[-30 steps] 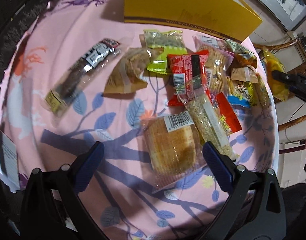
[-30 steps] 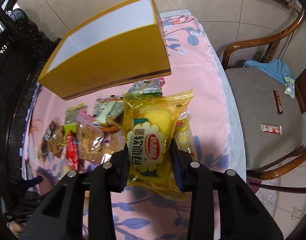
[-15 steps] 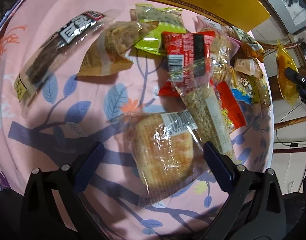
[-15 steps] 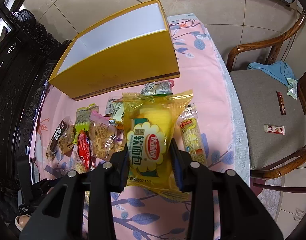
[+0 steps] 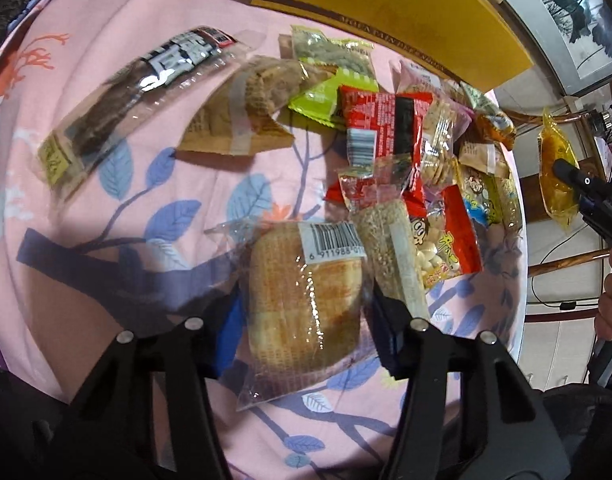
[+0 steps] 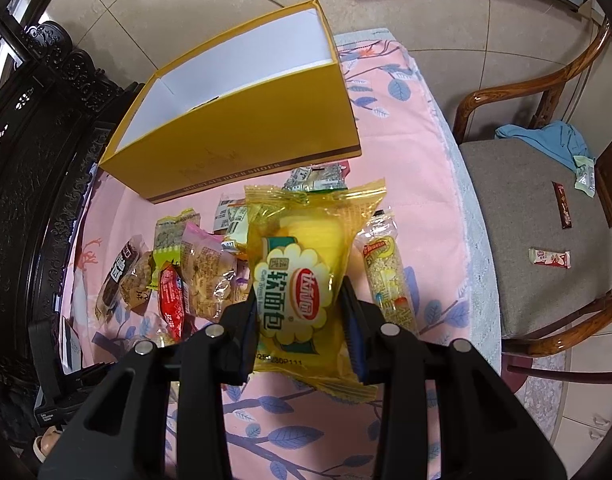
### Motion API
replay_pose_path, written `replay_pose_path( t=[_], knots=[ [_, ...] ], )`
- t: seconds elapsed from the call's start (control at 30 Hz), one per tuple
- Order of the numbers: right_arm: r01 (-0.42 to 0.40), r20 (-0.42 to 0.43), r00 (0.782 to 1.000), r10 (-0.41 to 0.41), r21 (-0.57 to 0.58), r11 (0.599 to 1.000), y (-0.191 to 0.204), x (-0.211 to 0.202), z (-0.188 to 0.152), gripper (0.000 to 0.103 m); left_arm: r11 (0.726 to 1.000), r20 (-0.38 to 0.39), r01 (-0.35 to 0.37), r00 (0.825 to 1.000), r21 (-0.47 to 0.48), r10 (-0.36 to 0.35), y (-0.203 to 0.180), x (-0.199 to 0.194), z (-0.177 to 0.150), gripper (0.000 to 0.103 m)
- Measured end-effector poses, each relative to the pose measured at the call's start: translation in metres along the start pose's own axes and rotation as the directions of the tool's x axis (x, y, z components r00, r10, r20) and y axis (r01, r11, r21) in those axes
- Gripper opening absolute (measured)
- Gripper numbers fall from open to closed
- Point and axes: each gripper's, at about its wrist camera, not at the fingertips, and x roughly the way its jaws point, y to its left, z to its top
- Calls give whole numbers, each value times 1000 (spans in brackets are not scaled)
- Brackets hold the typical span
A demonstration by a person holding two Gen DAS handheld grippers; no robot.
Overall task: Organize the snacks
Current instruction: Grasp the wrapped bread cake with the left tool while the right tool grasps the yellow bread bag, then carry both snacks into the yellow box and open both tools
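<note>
Left tongs (image 5: pixel 302 316) closing around one clear-wrapped bread (image 5: pixel 306 300); right tongs (image 6: pixel 300 316) (clamped) on one yellow bun packet (image 6: pixel 306 276).

Pink cloth (image 6: pixel 389 152) patterned with blue leaves, yellow box (image 6: pixel 242 140) with white interior, translucent yellow bread wrapper (image 6: pixel 306 276), red snack packet (image 5: pixel 381 128)

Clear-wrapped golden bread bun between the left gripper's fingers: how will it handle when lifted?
The golden bread bun in its clear crinkly wrapper is probably soft and light, so the closing left gripper could squash it. The glossy film looks slippery, and its loose ends will likely flop. Its barcode end touches the long sesame bar packet, which may get nudged.
</note>
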Motion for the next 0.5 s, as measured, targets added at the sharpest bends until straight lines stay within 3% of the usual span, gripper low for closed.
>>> replay_pose_path(
  t=[0.3, 0.5],
  knots=[
    [-14, 23, 1000, 14, -12, 1000, 6, -9, 4, 37, 996, 147, -70, 987, 58, 61, -3, -51, 7, 56],
    [-35, 81, 996, 39, -50, 998, 22, -29, 16, 37, 993, 261, -59, 965, 106, 29, -29, -95, 29, 56]
  ],
)
